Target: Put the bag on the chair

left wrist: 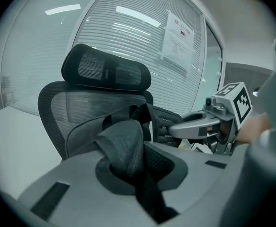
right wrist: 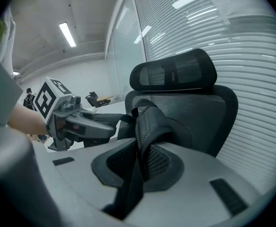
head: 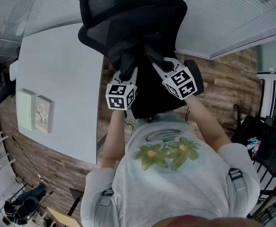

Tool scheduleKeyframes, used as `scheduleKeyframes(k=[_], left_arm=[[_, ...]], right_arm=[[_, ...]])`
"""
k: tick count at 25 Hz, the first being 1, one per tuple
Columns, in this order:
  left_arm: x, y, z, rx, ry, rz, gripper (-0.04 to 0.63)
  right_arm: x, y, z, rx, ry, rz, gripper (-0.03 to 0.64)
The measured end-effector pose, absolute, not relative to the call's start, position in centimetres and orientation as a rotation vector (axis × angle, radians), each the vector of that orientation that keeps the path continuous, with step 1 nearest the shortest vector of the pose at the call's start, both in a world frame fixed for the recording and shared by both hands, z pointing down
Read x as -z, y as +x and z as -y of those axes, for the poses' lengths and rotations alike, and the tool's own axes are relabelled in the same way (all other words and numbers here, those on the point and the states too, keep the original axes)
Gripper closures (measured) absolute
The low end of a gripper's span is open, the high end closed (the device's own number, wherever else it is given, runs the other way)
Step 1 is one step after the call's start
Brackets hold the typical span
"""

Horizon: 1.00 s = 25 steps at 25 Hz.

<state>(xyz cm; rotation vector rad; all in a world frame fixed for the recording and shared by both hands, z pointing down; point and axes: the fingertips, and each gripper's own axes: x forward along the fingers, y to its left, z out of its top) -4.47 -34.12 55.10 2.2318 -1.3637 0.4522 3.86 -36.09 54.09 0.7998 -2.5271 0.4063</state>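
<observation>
Before the chair (head: 128, 8), a limp black bag (head: 152, 93), mesh-padded straps (left wrist: 123, 145)

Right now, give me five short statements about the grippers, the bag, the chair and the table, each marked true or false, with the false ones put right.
1. The left gripper is shut on a mesh strap of the bag. True.
2. The right gripper is open and empty. False: it is shut on another strap of the bag.
3. The chair is black, with a mesh back and a headrest. True.
4. The table beside the chair is black. False: it is white.
5. The chair stands behind the person. False: it is in front of the person, beyond both grippers.
</observation>
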Motion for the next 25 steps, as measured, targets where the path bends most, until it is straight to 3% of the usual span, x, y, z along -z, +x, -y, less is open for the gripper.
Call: scheduleKeyframes(k=[13,25], left_arm=[[-59.8,-4.4,34.5,-0.511,2.145,1.334,0.54],[-64.2,-4.7,35.3,-0.572,2.06,1.326,0.552]], right_arm=[[-59.9,3.3,36.2,-0.485,0.755,2.393,0.552],[-64.5,4.2,37.5,-0.492,0.718,2.285,0.467]])
